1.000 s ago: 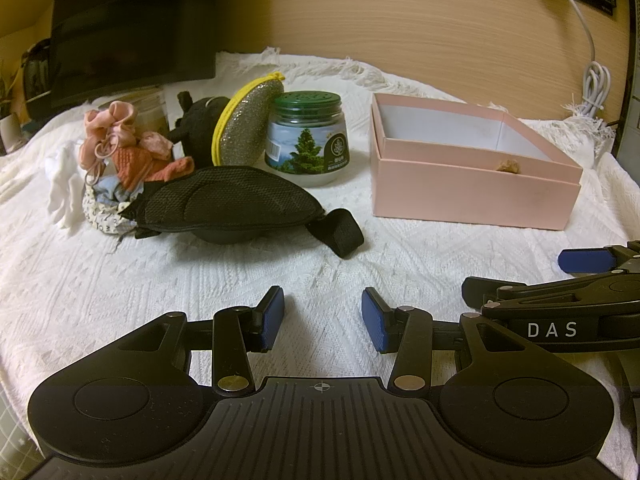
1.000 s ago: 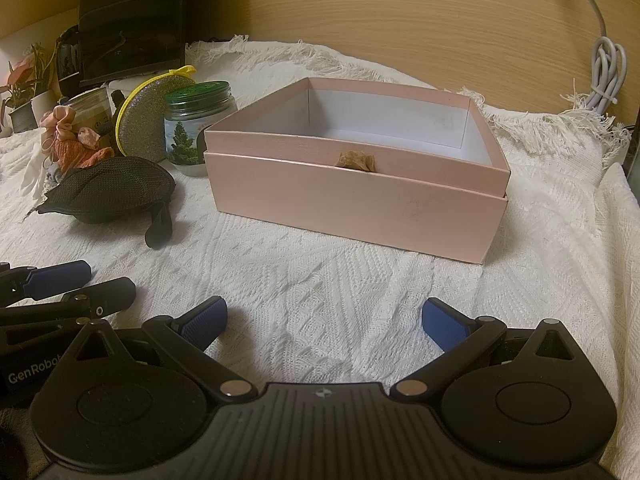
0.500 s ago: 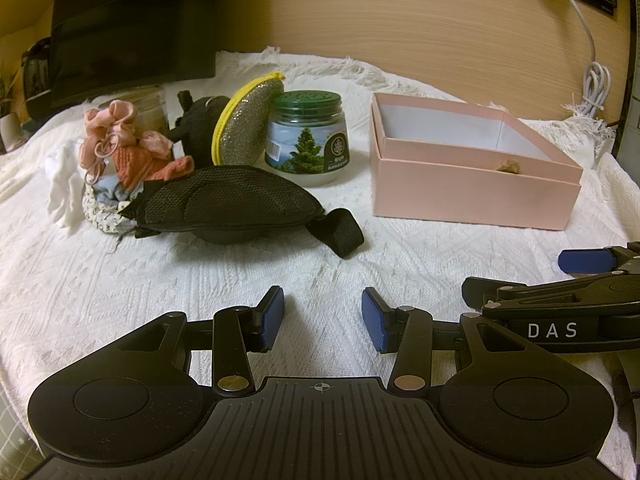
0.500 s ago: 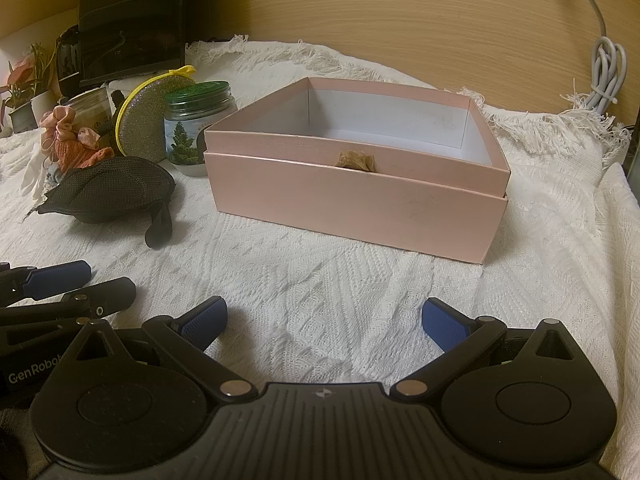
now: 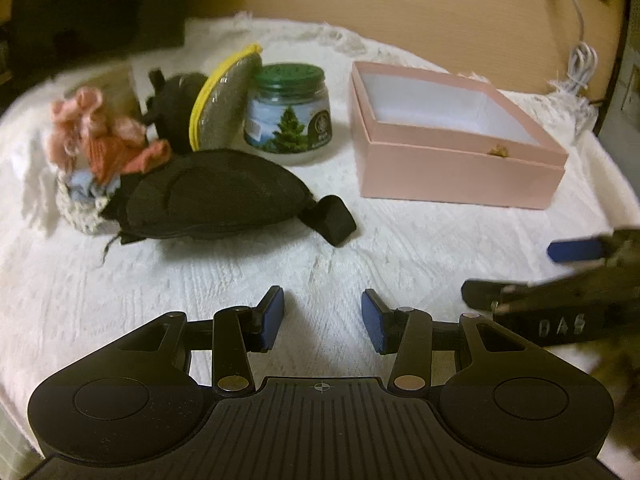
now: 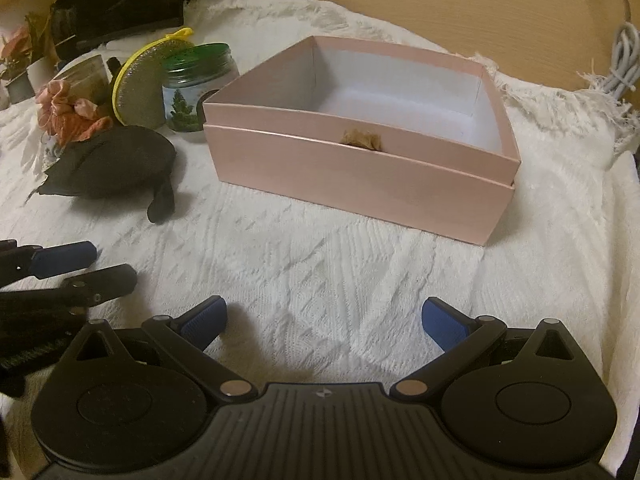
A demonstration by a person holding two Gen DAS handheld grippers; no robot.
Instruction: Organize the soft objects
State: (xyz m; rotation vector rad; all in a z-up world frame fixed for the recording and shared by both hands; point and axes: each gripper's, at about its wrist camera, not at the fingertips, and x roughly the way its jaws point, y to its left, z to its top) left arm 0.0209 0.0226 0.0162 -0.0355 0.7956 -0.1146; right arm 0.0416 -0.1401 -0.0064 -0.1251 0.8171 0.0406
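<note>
Black mesh padded pouch (image 5: 216, 194) looks light and squashy, pinch its near strap end (image 5: 335, 224); my left gripper (image 5: 322, 320) half-open, right gripper (image 6: 323, 320) wide, both empty.

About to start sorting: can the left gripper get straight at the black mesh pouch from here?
Probably yes. The left gripper is open and empty, and only bare white cloth lies between it and the black mesh pouch. The pink box sits off to the right.

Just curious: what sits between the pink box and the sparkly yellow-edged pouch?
A green-lidded jar stands between the pink box and the pouch; the left wrist view shows it.
</note>
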